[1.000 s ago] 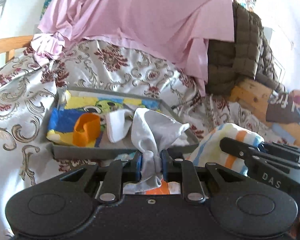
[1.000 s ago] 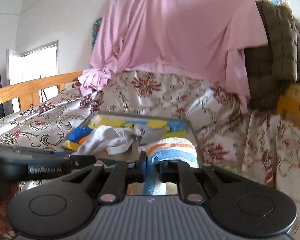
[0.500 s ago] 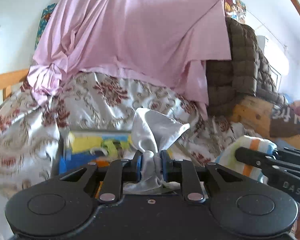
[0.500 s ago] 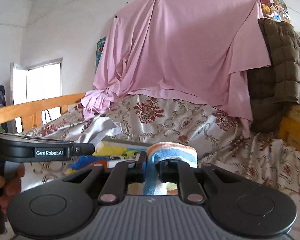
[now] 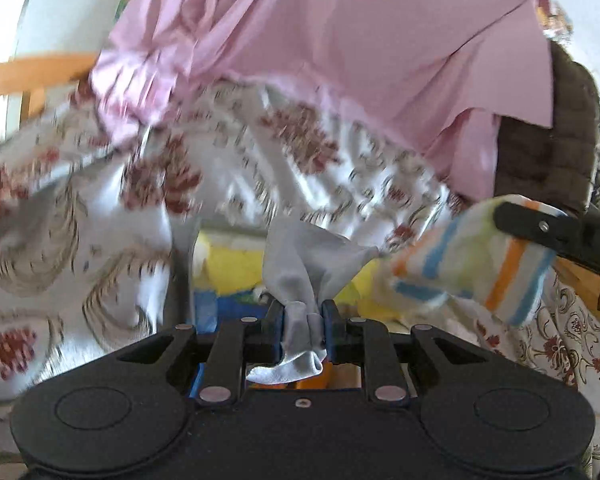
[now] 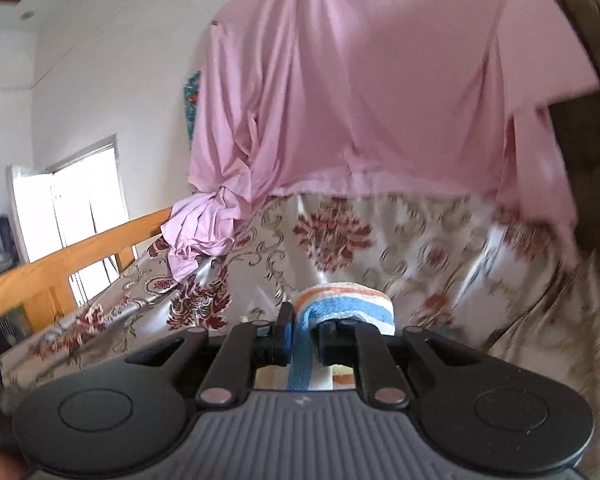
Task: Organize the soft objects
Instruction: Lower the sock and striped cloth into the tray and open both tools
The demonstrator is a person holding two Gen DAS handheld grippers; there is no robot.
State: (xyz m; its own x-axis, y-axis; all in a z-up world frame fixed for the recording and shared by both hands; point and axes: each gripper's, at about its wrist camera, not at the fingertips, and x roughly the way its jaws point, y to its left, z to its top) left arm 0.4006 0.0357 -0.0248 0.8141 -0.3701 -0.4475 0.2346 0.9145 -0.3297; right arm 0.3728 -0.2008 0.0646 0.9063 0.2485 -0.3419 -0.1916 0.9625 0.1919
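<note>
the left tongs (image 5: 303, 330) are pinched tight on a pale grey cloth (image 5: 304, 256), which bunches between the blue pads and fans out above them, held up over the bed (image 5: 100, 240). the right tongs (image 6: 304, 330) are likewise clamped shut on a rolled striped towel (image 6: 342, 304), banded in orange, blue and white, its loop rising just past the fingertips. in the left wrist view the same towel (image 5: 472, 264) hangs at the right, gripped by the other tool's black finger, close beside the grey cloth but not touching it. below and behind the cloth lies a yellow and blue fabric (image 5: 228, 268) in a grey tray (image 5: 182, 276) on the floral bedspread (image 6: 420, 248). a pink sheet (image 6: 360, 80) drapes down the wall behind the bed, with a brown quilted blanket (image 5: 548, 140) at its right and a wooden bed rail (image 6: 60, 268) at the left. much of the left view is blurred.
</note>
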